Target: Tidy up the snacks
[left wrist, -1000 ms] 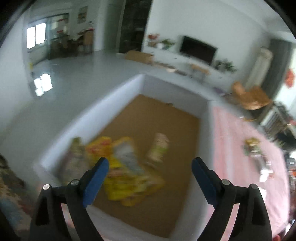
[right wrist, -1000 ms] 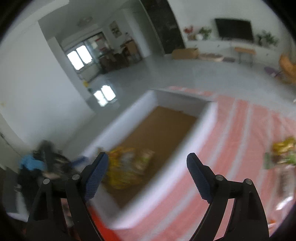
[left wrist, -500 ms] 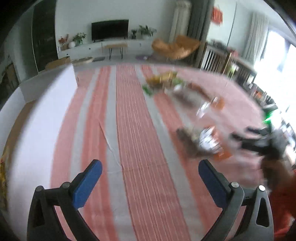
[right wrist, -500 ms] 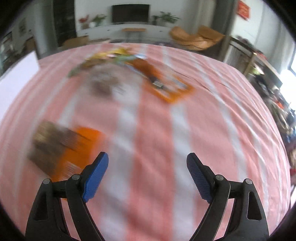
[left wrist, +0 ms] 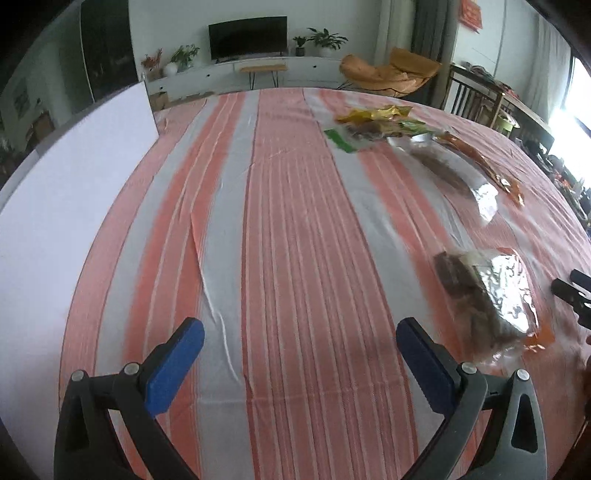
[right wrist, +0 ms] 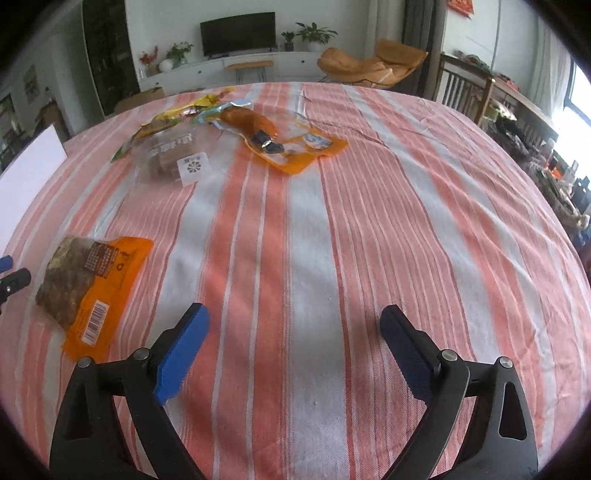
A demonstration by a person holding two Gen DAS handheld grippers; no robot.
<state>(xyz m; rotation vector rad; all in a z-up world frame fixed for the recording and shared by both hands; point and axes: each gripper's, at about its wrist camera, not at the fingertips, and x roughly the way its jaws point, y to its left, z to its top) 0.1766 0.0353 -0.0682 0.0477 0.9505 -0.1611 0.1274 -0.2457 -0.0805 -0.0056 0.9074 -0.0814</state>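
Snack packets scattered on a striped tablecloth [right wrist: 306, 229]

A white box wall [left wrist: 74, 206] stands at nine o'clock. Orange pouch [right wrist: 291, 146] at eleven; orange-backed packet [right wrist: 88, 280], barcode showing, print unreadable, at nine. Left gripper [left wrist: 299, 343] gapes wide, empty. Right gripper [right wrist: 293, 328] is opening, nothing between its jaws.

Both wrist cameras look forward and steeply down over a striped tablecloth [left wrist: 295, 221], close above it, facing the far TV [right wrist: 238, 32] wall. The left view sits further left, beside a white box [left wrist: 74, 184]. Both share the orange snack pack [right wrist: 88, 284]
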